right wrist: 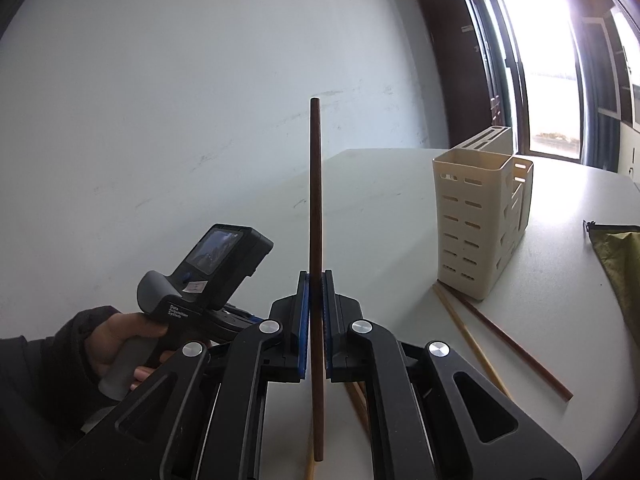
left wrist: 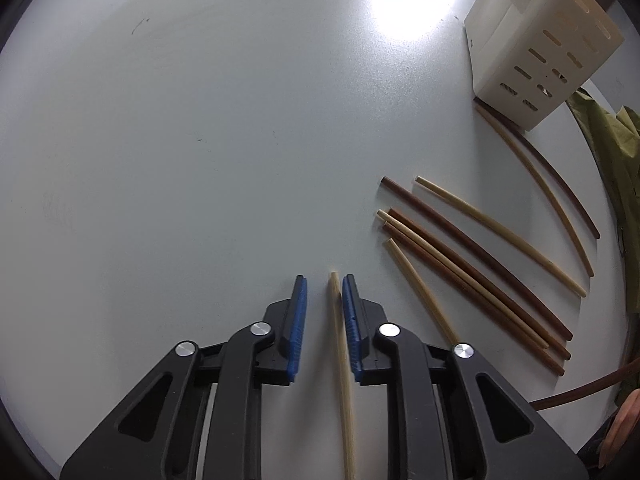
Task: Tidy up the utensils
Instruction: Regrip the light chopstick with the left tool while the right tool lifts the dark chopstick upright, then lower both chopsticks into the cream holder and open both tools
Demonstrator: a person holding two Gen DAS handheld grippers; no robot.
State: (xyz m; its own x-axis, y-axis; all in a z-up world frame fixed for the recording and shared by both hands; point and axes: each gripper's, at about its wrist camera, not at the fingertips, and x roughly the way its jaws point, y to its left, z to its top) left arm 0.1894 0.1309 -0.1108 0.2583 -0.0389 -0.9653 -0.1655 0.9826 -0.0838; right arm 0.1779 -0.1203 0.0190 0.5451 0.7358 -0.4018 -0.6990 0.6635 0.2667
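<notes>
My left gripper (left wrist: 324, 280) points down at the white table (left wrist: 200, 160). A pale chopstick (left wrist: 340, 360), blurred, runs between its blue pads: it lies against the right pad and a gap separates it from the left one, so the jaws stand open. Several pale and dark chopsticks (left wrist: 480, 264) lie loose to its right. In the right wrist view my right gripper (right wrist: 315, 276) is shut on a dark brown chopstick (right wrist: 315, 184), held upright above the table. The cream slotted holder (right wrist: 476, 224) (left wrist: 536, 52) stands ahead on the right.
Two more chopsticks (right wrist: 516, 348) lie against the holder's foot. An olive green cloth (right wrist: 624, 264) (left wrist: 612, 136) rests at the table's right edge. A hand (right wrist: 120, 344) grips the left gripper's handle at the lower left. A pale wall stands behind, and a bright window at the far right.
</notes>
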